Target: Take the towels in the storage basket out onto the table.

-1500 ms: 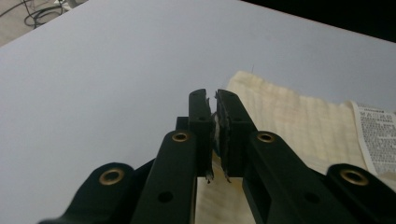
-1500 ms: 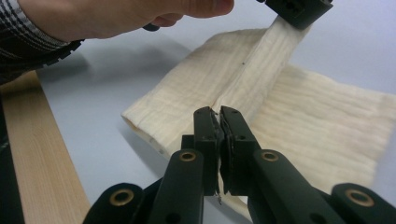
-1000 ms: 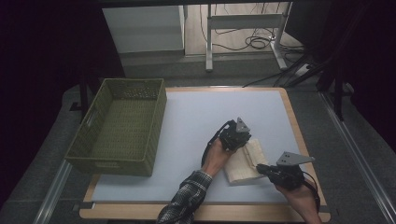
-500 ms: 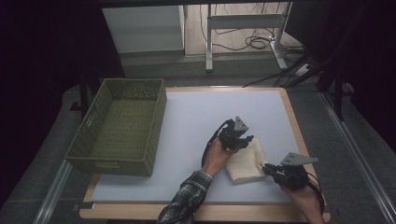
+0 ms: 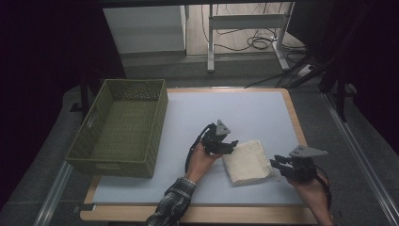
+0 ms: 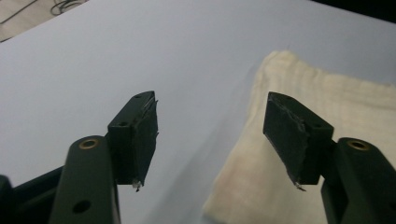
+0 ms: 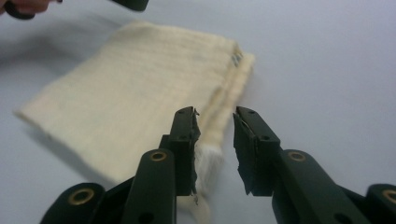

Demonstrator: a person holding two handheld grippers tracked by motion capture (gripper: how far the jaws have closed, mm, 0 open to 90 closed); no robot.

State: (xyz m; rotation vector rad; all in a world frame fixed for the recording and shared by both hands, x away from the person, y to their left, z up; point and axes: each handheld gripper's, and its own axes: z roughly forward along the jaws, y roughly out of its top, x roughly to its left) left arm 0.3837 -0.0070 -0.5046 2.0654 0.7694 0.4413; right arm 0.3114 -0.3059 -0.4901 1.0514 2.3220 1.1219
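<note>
Cream folded cloth [image 5: 247,161] lies flat on the bench [image 5: 244,110], between the 2 tools. Left tool [image 5: 230,146] sits at the cloth's left edge, jaws spread apart and just been opening, with nothing gripped. Right tool [image 5: 277,165] sits at the cloth's right edge, jaws slightly parted and just been opening, the layered edge lying loose between them.

In the left gripper view, the folded cloth [image 6: 299,154] ran off the right and bottom edges, and the right-hand jaw of the left tongs [image 6: 212,140] covered part of it. In the right gripper view, the right tongs [image 7: 215,149] hid the cloth's near corner, and the other tongs [image 7: 130,3] were cut off by the top edge.
</note>
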